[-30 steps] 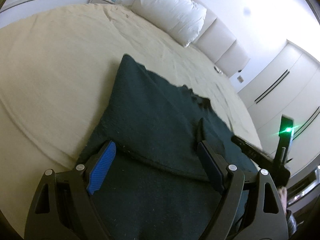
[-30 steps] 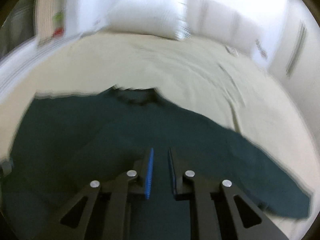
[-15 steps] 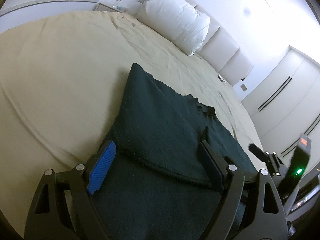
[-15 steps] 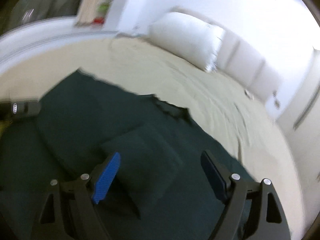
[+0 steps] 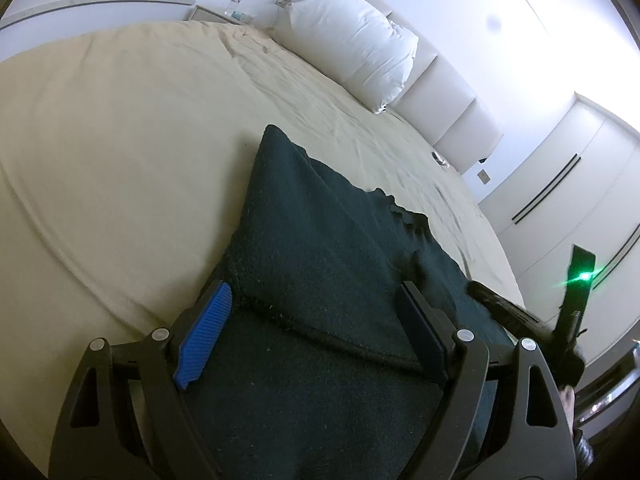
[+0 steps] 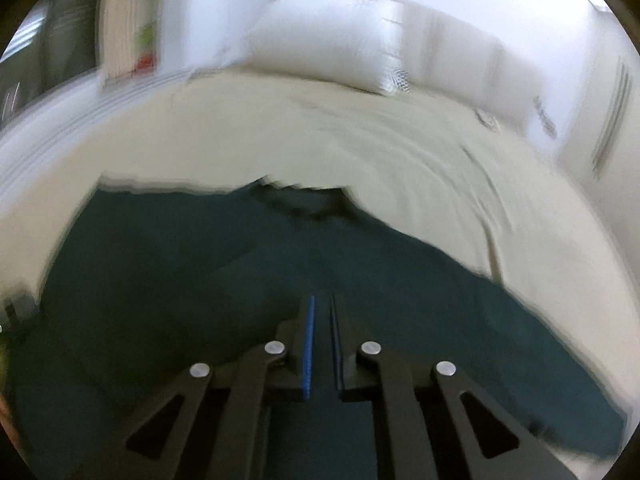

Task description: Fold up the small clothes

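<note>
The left wrist view is rendered sharp and evenly lit; strong daylight is admitted from the upper right, where the white wall (image 5: 500, 20) is washed out to glare. A green lamp (image 5: 585, 277) is seen flaring into a small star near the right edge. The dark green garment (image 5: 320, 248) is kept deep in tone, with little detail in its folds. Straight lines are bent by the fisheye, and black corners are left. The right wrist view is smeared throughout by motion blur; the pillow (image 6: 332, 40) is softened and overexposed.
</note>
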`<state>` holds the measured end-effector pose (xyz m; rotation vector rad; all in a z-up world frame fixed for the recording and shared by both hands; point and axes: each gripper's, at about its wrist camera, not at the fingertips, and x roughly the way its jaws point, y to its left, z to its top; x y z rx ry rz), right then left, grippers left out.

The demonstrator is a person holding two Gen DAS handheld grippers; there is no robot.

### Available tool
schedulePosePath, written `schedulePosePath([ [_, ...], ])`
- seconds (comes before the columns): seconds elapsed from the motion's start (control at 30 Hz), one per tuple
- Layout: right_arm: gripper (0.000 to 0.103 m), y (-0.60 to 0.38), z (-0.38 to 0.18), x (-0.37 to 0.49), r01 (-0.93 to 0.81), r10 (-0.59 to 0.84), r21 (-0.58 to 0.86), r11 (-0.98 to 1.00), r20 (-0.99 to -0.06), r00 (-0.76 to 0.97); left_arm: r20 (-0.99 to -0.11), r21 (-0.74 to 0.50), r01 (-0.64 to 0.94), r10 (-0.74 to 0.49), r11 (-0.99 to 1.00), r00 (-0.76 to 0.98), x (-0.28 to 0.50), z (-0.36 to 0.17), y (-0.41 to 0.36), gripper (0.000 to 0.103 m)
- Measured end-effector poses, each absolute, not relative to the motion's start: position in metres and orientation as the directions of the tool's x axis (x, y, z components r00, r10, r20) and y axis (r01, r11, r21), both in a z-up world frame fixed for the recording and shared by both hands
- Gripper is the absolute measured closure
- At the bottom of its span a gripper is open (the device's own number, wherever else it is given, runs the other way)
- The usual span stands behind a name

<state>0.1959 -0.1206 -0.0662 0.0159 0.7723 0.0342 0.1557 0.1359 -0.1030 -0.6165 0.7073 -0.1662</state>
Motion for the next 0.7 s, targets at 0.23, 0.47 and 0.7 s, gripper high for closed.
schedulePosePath([
  [0.23,0.088,-0.212,-0.096,0.184,0.181,0.154,0.36,0.915,-0.728,0.668,-0.551,-0.607,-0.075,-0.351,0.791,0.757,0.16,-0.103,0.142,0.019],
  [0.47,0.045,-0.062,-0.066,0.179,-0.212,0.003,-0.232,0.949,-0.668,0.744,-0.561,-0.575,-0.071,-0.329,0.815,0.76,0.161,-0.104,0.135,0.019],
  [0.7,0.068,-0.018,-0.096,0.209,-0.278,-0.122,-0.424,0.862,-0.706,0.698,-0.555,-0.578,-0.063,-0.336,0.813,0.761,0.162,-0.107,0.135,0.019],
])
